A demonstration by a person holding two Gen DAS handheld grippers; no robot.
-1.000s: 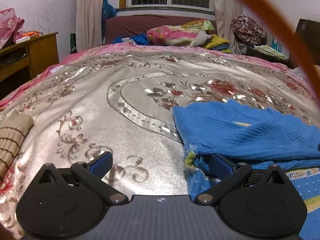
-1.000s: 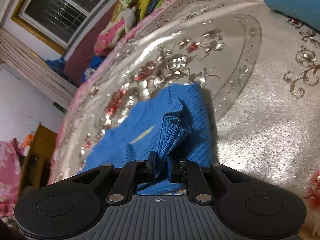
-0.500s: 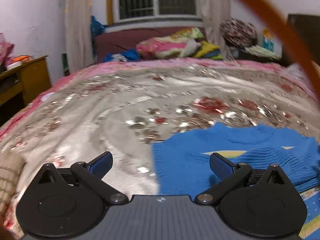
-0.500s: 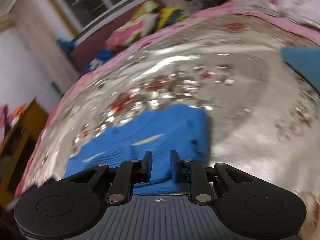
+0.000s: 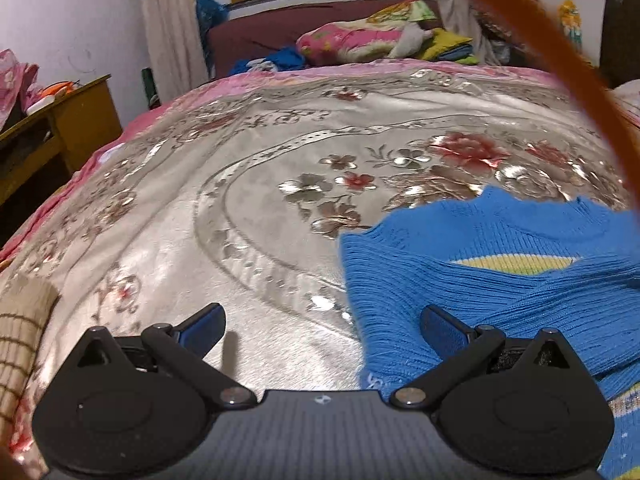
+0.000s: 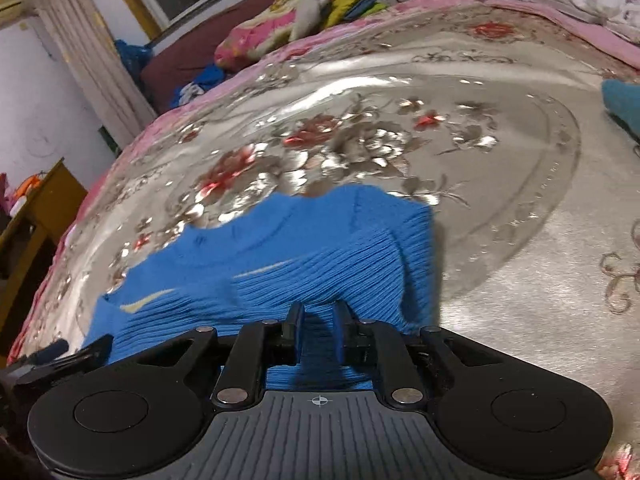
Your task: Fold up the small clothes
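Note:
A small blue knit sweater [image 5: 500, 280] with a yellow stripe lies on the silver floral bedspread [image 5: 240, 200]. It also shows in the right wrist view [image 6: 288, 264], both sleeves folded over its front. My left gripper [image 5: 322, 320] is open and empty, its right finger over the sweater's left edge. My right gripper [image 6: 318, 314] is nearly closed over the sweater's right part, with a narrow gap between the fingers; blue knit shows in the gap, and I cannot tell whether it is pinched.
A folded beige striped cloth [image 5: 20, 332] lies at the left edge of the bed. A teal cloth [image 6: 624, 100] lies at the far right. A wooden cabinet [image 5: 52, 132] stands left of the bed. Bedding is piled by the headboard [image 5: 360, 40].
The right gripper laid the sleeve it held across the sweater, and its fingers have parted slightly. The left gripper drew back and stayed open.

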